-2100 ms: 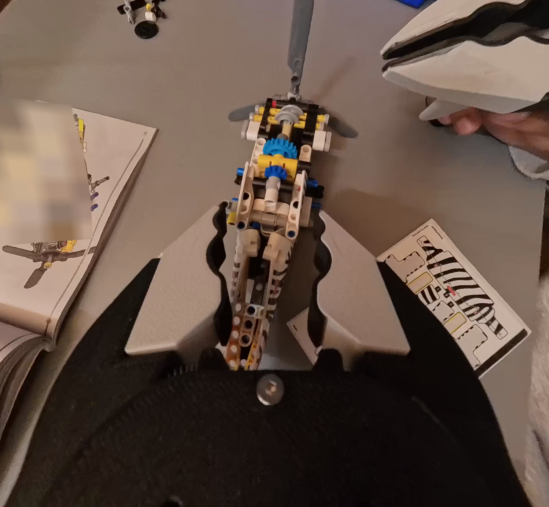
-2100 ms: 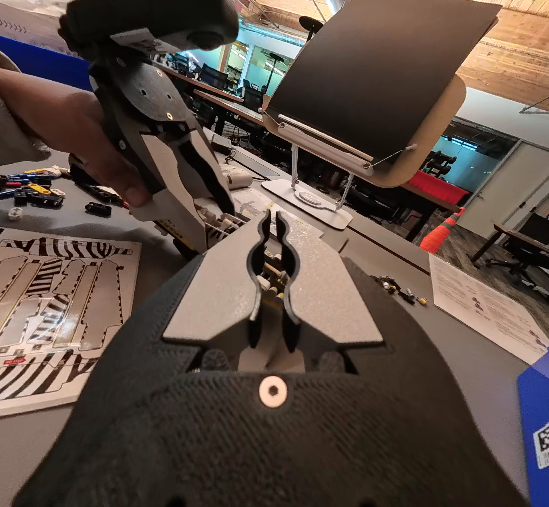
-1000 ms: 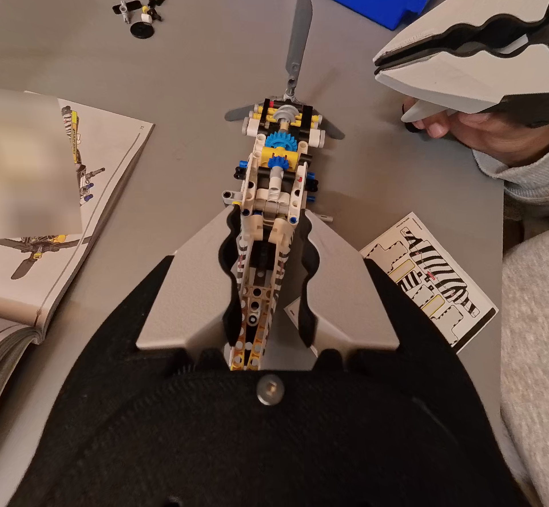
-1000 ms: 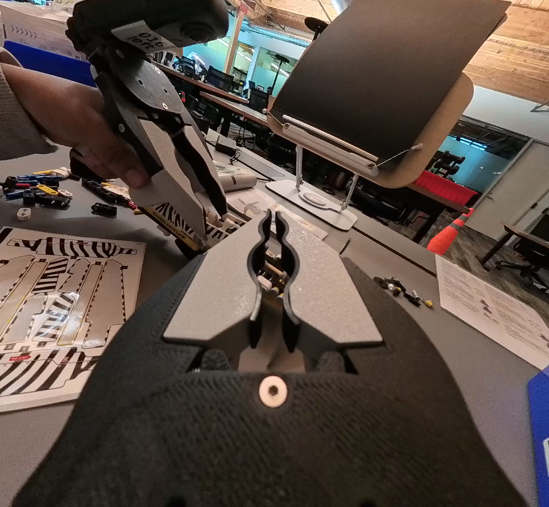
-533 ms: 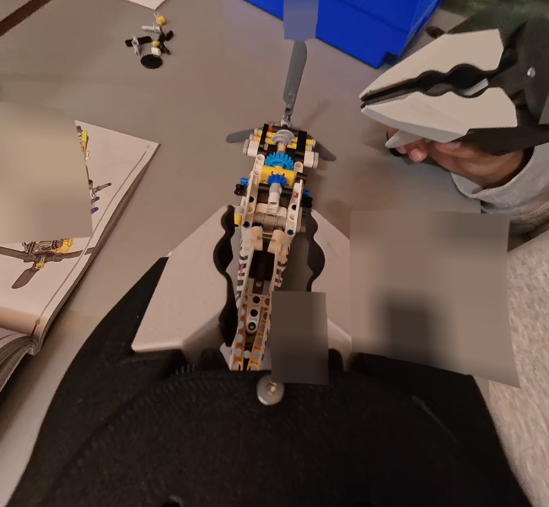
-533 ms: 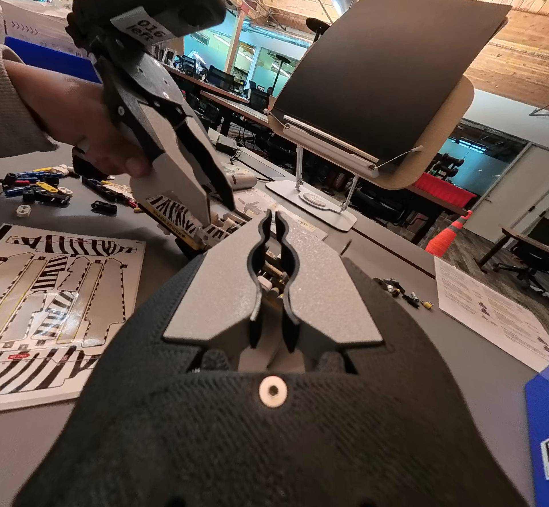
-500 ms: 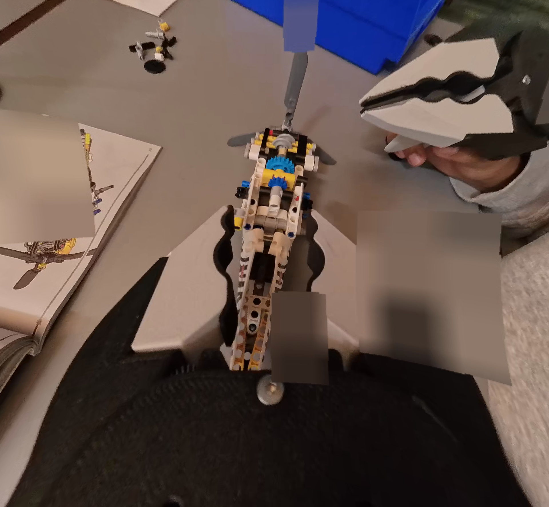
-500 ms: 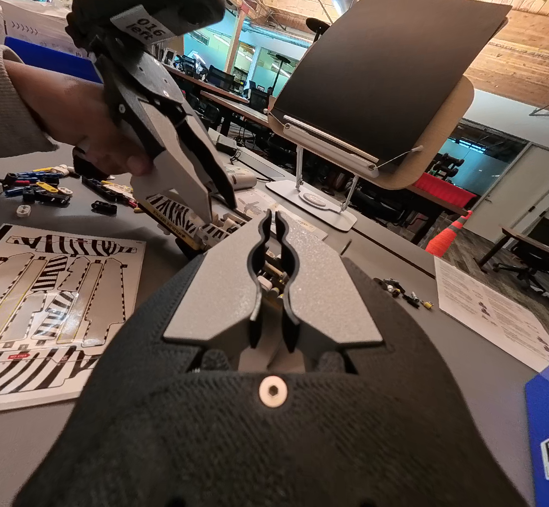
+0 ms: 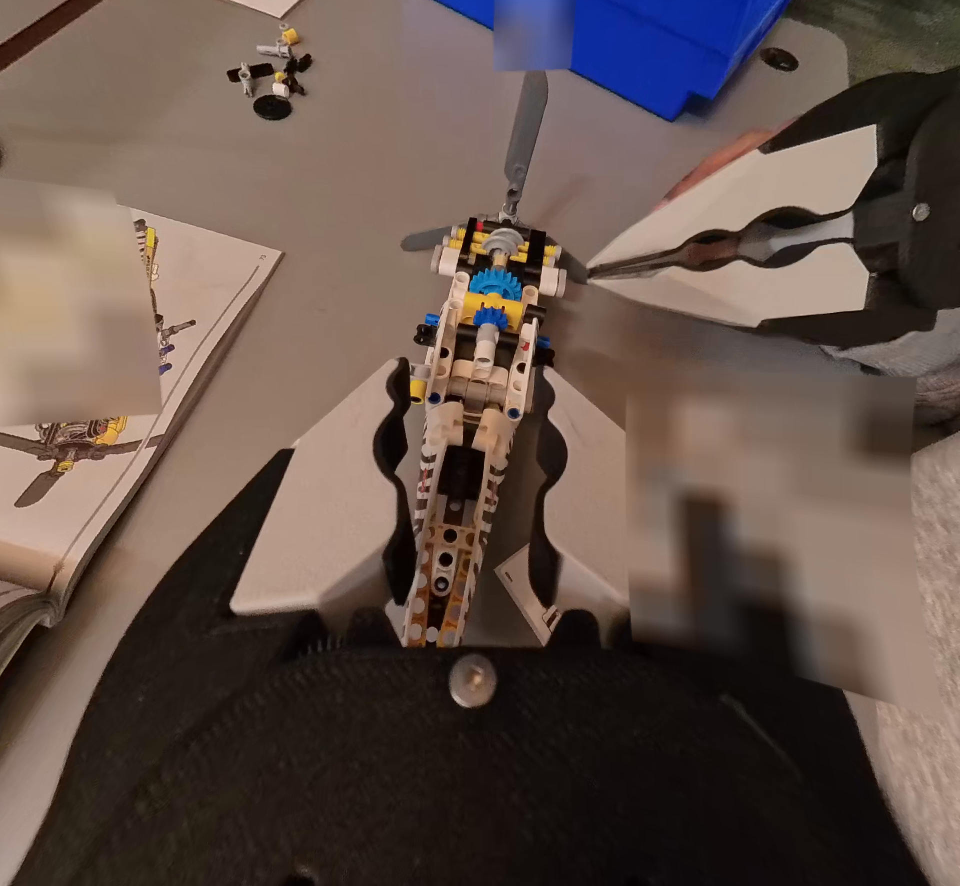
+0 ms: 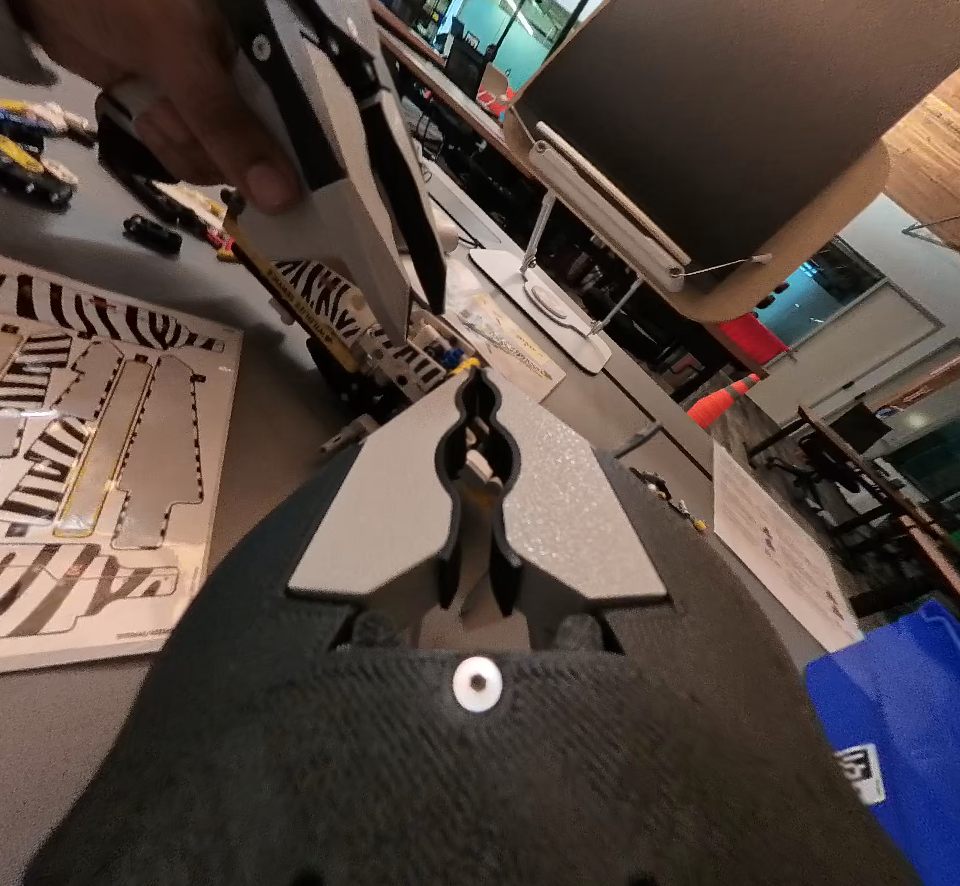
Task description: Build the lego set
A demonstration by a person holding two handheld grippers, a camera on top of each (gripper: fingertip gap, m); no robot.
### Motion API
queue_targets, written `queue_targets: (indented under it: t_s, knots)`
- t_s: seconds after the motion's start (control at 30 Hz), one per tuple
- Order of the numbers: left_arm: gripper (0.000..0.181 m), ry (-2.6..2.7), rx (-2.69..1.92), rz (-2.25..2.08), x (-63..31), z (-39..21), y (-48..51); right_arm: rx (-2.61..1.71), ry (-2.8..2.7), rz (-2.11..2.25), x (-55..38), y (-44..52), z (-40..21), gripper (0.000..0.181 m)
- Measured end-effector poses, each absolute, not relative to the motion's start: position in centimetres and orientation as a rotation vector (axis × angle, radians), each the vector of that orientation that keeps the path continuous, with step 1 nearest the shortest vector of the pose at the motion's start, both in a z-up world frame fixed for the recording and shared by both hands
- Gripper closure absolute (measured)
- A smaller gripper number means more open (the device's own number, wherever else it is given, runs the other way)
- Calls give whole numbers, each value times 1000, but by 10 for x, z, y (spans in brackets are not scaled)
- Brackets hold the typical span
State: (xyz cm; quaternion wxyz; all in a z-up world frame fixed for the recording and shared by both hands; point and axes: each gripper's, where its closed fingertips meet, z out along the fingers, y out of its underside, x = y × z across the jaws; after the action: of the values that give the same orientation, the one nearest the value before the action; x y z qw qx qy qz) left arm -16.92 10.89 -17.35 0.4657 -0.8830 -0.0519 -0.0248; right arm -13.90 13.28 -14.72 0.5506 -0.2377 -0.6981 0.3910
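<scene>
The lego plane (image 9: 480, 393) lies on the grey table (image 9: 332, 154), mostly built: striped body, blue gears and a grey propeller (image 9: 524, 134) are on. The left gripper (image 9: 470, 378) has its jaws part open, pressed on the body's sides. The right gripper (image 9: 589, 273), jaws closed with nothing seen in them, has its tip at the plane's nose. Loose small pieces (image 9: 275, 71) look unused, so work remains. An open booklet (image 9: 208, 321) lies nearby.

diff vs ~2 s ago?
The right claw has swung in from the upper right, its closed tips now at the right propeller blade of the lego plane; whether they touch is unclear. The left claw still straddles the plane's striped tail. Loose parts and manual are unmoved.
</scene>
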Motion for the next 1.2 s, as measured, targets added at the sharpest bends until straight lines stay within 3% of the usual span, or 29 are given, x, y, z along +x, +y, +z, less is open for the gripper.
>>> queue_targets:
  t_s: [1.2]
  knots:
    - [139, -118, -2230, -19, -168, -184, 111, -544, -1774, 773, -149, 128, -171, 181]
